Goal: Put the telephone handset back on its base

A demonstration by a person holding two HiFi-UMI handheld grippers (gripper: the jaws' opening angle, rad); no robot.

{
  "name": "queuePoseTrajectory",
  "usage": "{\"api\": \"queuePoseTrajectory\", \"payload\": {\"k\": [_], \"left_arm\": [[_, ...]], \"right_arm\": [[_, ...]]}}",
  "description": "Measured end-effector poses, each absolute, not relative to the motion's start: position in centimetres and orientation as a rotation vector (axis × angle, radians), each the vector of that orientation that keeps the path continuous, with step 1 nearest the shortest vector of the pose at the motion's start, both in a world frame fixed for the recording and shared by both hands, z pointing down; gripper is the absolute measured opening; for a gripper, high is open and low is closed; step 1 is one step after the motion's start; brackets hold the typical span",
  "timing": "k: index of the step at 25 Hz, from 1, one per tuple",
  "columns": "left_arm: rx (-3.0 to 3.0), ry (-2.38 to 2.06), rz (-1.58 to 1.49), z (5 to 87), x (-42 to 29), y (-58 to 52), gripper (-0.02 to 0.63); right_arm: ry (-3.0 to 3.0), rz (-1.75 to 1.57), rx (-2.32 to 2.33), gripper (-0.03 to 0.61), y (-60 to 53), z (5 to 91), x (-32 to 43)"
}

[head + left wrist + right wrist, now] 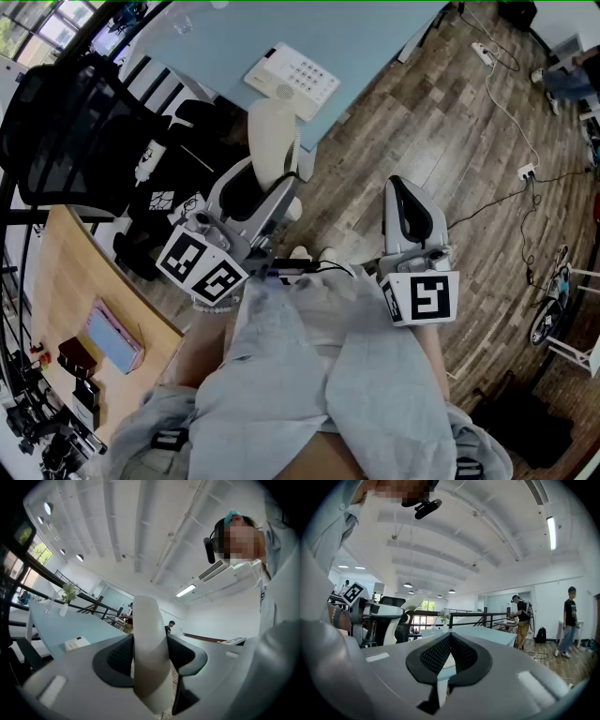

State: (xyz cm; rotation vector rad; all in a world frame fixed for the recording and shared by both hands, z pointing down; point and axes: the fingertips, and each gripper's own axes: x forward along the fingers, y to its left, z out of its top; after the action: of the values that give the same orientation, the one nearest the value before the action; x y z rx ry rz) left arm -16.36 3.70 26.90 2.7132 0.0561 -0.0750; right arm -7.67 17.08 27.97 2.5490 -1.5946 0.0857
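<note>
A: Which step of the task is in hand now?

B: The carrying step, I think. The white telephone base (292, 80) lies on the pale blue bench (206, 47), near its corner. The handset (272, 136) is not on it. It is up in the air, between the base and the person, and the left hand-held gripper (261, 187) clamps it across its middle. The right hand-held gripper (401, 187) has its jaws pressed together and holds nothing.

A: What does the next move ask for?

B: To bring the handset over the base, to turn it so it lies along the cradle beside the keys, to lower it, and only then to let go. If it comes down tilted, it can slide off.

A: And the place around?

B: A big open office with a wooden plank floor (441, 122). A black mesh office chair (75, 122) stands at the left of the bench, and white cables (506, 103) run over the floor. The bench top looks smooth.
</note>
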Motion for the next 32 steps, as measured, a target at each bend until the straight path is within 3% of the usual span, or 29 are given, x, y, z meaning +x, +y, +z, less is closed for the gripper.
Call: {"api": "queuePoseTrajectory", "payload": {"k": [32], "left_arm": [[2.702, 0.162, -0.103, 26.8, -16.4, 0.9, 0.216]], "right_arm": [[-1.486, 0.023, 2.608, 0.006, 14.6, 27.3, -8.2]]}}
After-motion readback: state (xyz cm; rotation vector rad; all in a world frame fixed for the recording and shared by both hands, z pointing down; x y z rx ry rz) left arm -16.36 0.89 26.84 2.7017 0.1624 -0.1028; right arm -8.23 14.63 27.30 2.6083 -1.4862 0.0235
